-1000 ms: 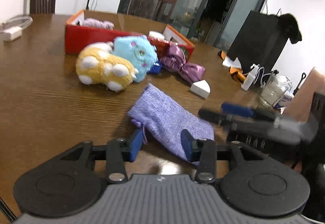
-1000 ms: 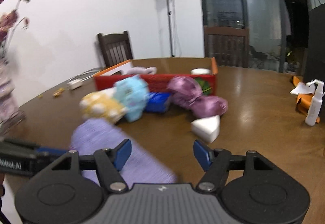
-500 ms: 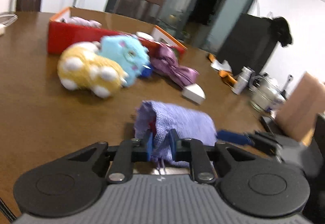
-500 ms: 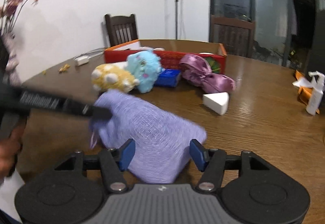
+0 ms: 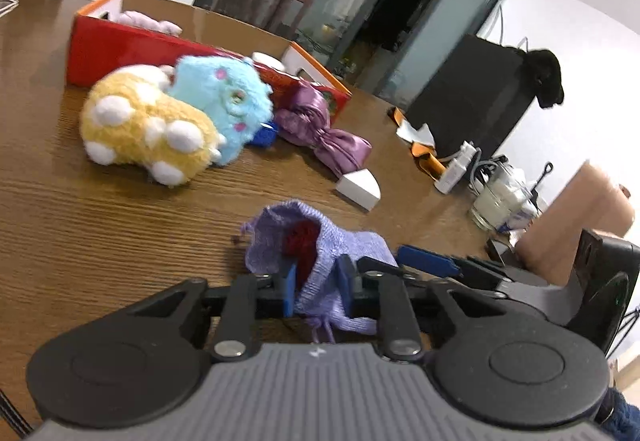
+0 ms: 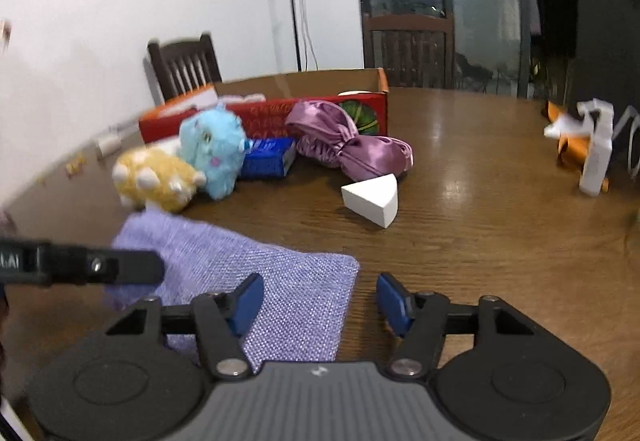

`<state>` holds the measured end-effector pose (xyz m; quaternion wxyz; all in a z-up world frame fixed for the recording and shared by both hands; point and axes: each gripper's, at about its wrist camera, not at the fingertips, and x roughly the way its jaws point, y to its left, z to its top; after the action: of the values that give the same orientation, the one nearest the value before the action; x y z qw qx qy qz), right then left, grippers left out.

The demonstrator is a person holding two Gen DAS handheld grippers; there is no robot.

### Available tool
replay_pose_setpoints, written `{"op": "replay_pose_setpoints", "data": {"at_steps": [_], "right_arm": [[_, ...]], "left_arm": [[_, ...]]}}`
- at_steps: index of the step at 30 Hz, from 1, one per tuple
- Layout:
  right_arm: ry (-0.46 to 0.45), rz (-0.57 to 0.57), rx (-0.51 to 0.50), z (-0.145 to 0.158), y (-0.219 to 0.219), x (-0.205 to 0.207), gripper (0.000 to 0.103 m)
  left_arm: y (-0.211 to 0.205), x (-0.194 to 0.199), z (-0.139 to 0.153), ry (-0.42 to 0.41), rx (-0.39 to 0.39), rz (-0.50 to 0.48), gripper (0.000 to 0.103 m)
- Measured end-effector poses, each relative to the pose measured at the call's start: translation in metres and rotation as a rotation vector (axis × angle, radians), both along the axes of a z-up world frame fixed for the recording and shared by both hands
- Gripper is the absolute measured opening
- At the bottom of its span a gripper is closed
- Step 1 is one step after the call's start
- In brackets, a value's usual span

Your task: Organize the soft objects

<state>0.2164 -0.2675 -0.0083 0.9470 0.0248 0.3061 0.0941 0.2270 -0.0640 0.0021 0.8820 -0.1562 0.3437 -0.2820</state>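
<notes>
Red box (image 5: pixel 120 45) — pale plush (image 5: pixel 148 21) inside, apparently.

Lilac knit pouch (image 5: pixel 352 245) bunched on wooden table (image 5: pixel 80 225), mouth gaping (dark red lining seen); yellow plush (image 5: pixel 144 125) laid touching blue plush (image 5: pixel 224 97); purple satin scrunchie (image 5: pixel 324 133) placed beside red box (image 5: pixel 120 45); white wedge sponge (image 5: pixel 360 185) set apart.

**Pouch pinched at its mouth**

The lilac pouch (image 5: pixel 320 265), flat on the table a second ago, has been clamped at its mouth by the left gripper (image 5: pixel 316 291) and bunched up; the right gripper (image 6: pixel 320 301) jaws have been narrowed around its far corner
</notes>
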Motion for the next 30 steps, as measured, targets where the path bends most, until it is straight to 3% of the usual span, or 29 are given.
{"op": "replay_pose_setpoints", "data": {"at_steps": [3,5,10,16,22,26,30], "right_arm": [[-0.007,0.03,-0.025,0.001,0.007,0.0,0.033],[-0.006,0.052,-0.01,0.002,0.006,0.0,0.011],[-0.041,0.091,0.129,0.02,-0.003,-0.002,0.011],[-0.095,0.133,0.242,0.059,-0.012,0.029,0.012],[-0.171,0.179,0.218,0.104,0.0,0.095,0.012],[-0.146,0.216,0.229,0.117,0.021,0.162,0.012],[-0.091,0.23,0.174,0.104,0.057,0.226,0.013]], "left_arm": [[-0.002,0.0,-0.001,0.005,-0.003,-0.015,0.014],[0.002,0.0,0.001,0.015,-0.023,-0.026,0.012],[0.016,-0.003,0.027,-0.041,-0.14,-0.103,0.011],[0.028,0.026,0.07,-0.177,-0.099,-0.073,0.01],[0.046,0.086,0.104,-0.253,-0.081,-0.023,0.01],[0.059,0.14,0.111,-0.239,-0.024,0.016,0.01],[0.072,0.19,0.099,-0.169,0.074,0.065,0.01]]}}
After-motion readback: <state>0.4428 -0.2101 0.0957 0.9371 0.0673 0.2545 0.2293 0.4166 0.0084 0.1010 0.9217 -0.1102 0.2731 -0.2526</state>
